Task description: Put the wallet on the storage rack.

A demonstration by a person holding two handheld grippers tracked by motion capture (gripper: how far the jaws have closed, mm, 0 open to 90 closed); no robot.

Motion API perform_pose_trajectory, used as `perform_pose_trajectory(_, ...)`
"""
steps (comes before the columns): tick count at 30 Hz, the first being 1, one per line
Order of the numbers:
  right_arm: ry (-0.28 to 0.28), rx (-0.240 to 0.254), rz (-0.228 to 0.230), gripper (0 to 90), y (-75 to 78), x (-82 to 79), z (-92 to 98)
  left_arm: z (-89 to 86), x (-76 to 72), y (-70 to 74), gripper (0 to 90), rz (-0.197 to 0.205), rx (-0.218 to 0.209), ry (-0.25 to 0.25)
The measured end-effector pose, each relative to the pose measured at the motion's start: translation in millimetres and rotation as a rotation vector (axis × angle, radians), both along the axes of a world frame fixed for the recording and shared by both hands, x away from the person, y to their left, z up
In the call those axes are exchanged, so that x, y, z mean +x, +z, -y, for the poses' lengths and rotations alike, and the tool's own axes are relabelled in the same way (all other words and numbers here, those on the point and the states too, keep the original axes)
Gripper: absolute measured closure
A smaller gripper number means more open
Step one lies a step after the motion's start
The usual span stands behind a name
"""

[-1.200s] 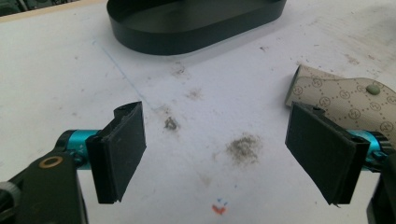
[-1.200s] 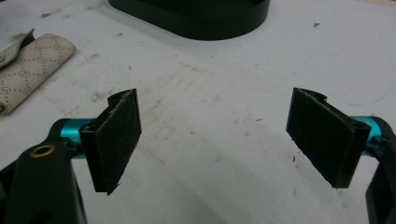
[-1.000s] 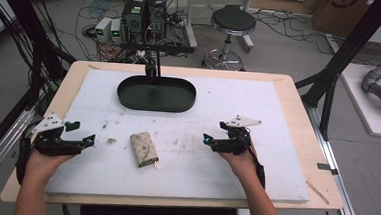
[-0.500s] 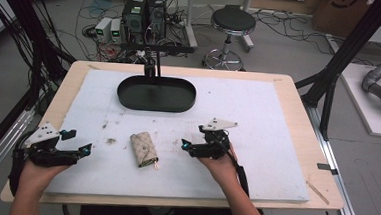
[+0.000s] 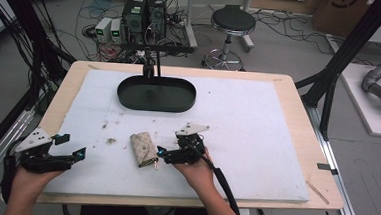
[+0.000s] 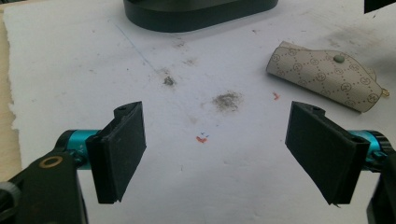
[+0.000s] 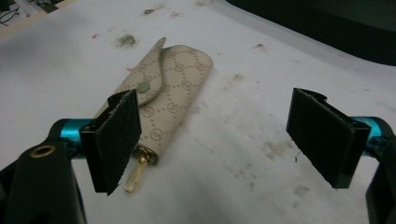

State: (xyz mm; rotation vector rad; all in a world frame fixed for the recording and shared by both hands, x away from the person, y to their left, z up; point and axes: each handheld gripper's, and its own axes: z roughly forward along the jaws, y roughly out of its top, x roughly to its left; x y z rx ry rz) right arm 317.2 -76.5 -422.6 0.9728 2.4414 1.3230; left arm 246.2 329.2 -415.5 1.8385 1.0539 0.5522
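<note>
High view first: we see the beige monogram-patterned key pouch [image 5: 144, 149] lying flat on the white foam mat [image 5: 256, 141] that covers the wooden table [image 5: 305, 122], near the front middle, with a dark oval tray [image 5: 157, 93] well behind it toward the far edge. Our right gripper [image 5: 161, 155] sits just to the right of the pouch, jaws pointing at it — very close, though we cannot tell from above whether a tip touches. Our left gripper [image 5: 80, 153] rests near the mat's front left corner, well apart from the pouch.

From the right gripper view, the right gripper [image 7: 219, 144] has its jaws spread wide with bare mat between them; the pouch [image 7: 173, 102] lies just ahead of the left-hand pad, its snap flap closed and a small gold clasp [image 7: 137, 172] poking out at the near end.

From the left gripper view, the left gripper [image 6: 215, 149] is likewise spread wide over smudged mat — nothing between the pads. The pouch [image 6: 327, 77] lies off to the upper right, the tray [image 6: 196, 14] at the top edge.
</note>
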Motion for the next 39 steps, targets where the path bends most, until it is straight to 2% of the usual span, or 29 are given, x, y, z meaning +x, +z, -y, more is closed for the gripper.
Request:
perform_pose_trajectory(7, 0.036, -0.025, -0.025, 18.4, -9.7, -3.1, -35.4, -2.2, 0.5, -1.0, 20.2, -0.003, 0.001, 0.006)
perform_pose_trajectory(12, 0.033, -0.044, -0.038, 18.4, -16.5, -3.8, -49.3, -3.1, -1.0, 0.5, 20.2, 0.002, -0.003, 0.009)
perform_pose_trajectory(23, 0.044, -0.042, -0.064, 18.4, -25.1, -5.2, -63.6, -2.1, 0.2, -0.3, 20.2, -0.001, -0.002, 0.007)
perform_pose_trajectory(39, 0.039, -0.138, -0.068, 15.0, -30.6, -6.7, -77.0, 0.6, 1.6, -2.2, 20.2, -0.01, -0.001, 0.001)
